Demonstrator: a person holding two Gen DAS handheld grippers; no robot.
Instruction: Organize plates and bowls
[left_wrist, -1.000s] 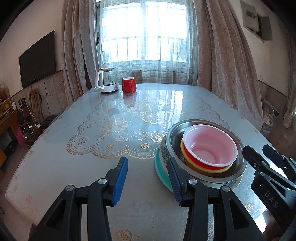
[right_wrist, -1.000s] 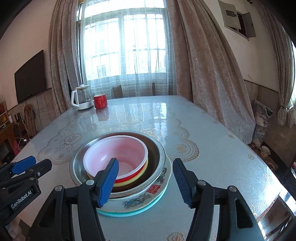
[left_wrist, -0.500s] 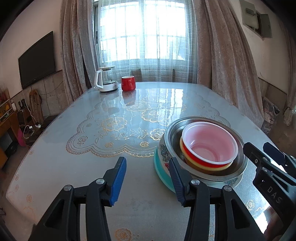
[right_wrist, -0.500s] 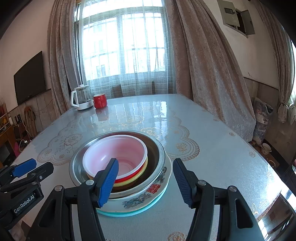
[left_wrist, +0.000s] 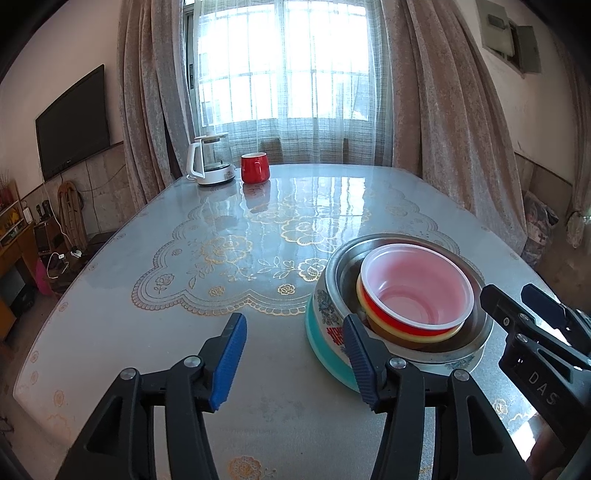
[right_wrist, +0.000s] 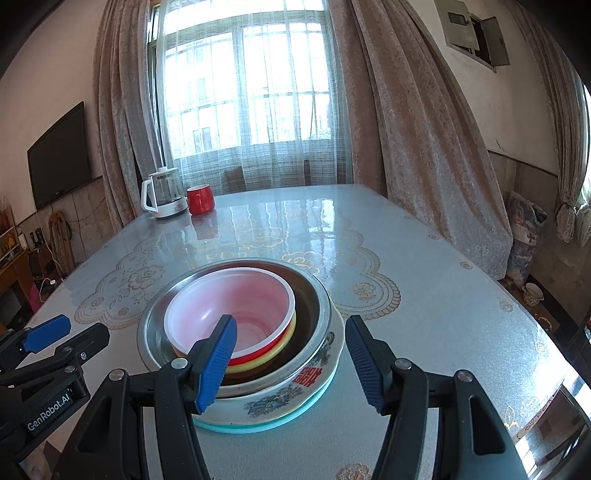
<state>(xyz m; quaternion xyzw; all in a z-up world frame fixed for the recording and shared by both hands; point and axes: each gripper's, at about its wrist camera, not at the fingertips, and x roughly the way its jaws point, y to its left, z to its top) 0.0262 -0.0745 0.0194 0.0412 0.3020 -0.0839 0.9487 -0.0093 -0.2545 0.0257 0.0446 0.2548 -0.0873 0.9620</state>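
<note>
A nested stack stands on the table's near side: a pink-white plastic bowl (left_wrist: 415, 286) (right_wrist: 229, 306) on red and yellow bowls, inside a steel bowl (left_wrist: 341, 264) (right_wrist: 317, 295), on a flowered enamel plate with a teal rim (left_wrist: 325, 332) (right_wrist: 295, 395). My left gripper (left_wrist: 291, 360) is open and empty, left of the stack, its right finger beside the plate's rim. My right gripper (right_wrist: 288, 363) is open and empty, held over the stack's near edge. Each gripper shows in the other's view: right (left_wrist: 524, 310), left (right_wrist: 66, 334).
A white kettle (left_wrist: 210, 164) (right_wrist: 162, 197) and a red mug (left_wrist: 254, 168) (right_wrist: 200, 200) stand at the table's far left. The glass-topped table (left_wrist: 229, 236) has a near edge below the grippers. Curtains hang behind; a TV is on the left wall.
Both grippers have risen and drawn back slightly, staying open. The stack has not moved.
</note>
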